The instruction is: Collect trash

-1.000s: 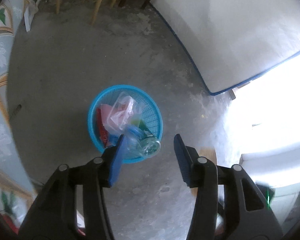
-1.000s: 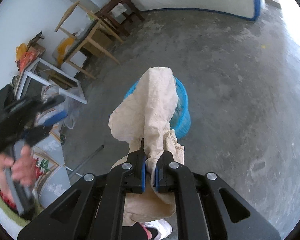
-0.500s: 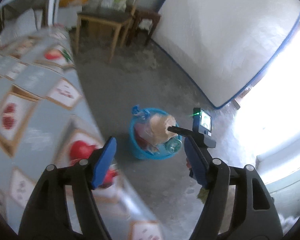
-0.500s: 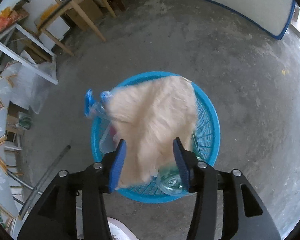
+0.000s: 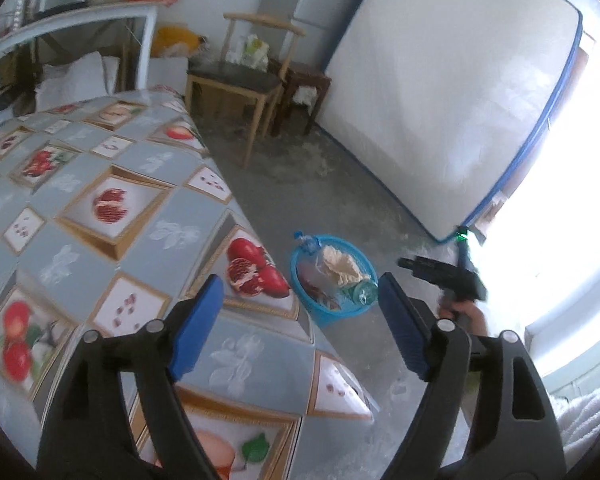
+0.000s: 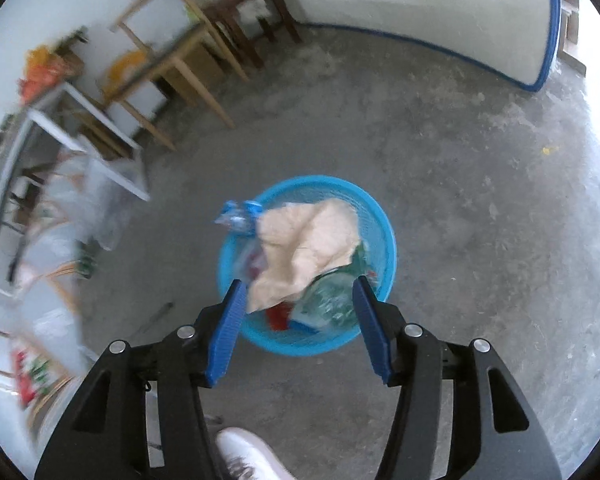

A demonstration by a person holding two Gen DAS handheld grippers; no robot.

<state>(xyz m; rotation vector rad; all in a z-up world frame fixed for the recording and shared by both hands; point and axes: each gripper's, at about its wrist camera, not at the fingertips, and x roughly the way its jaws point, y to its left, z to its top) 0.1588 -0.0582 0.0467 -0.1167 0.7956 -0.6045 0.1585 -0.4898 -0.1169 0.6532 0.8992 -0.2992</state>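
Right claw (image 6: 298,326), jaws just opened and empty, hangs directly above the round blue plastic basket (image 6: 384,240) holding the released crumpled beige paper (image 6: 304,244); left claw (image 5: 298,324), also spread and empty, stands farther off over the fruit-patterned worktop (image 5: 100,208).

Crumpled beige paper (image 6: 308,248) tops the full blue basket (image 6: 384,236).

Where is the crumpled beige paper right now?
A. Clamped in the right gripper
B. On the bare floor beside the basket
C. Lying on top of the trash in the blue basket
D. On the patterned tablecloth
C. The beige paper lies on the other trash inside the blue basket, and the right gripper above it stands open with nothing between its fingers.
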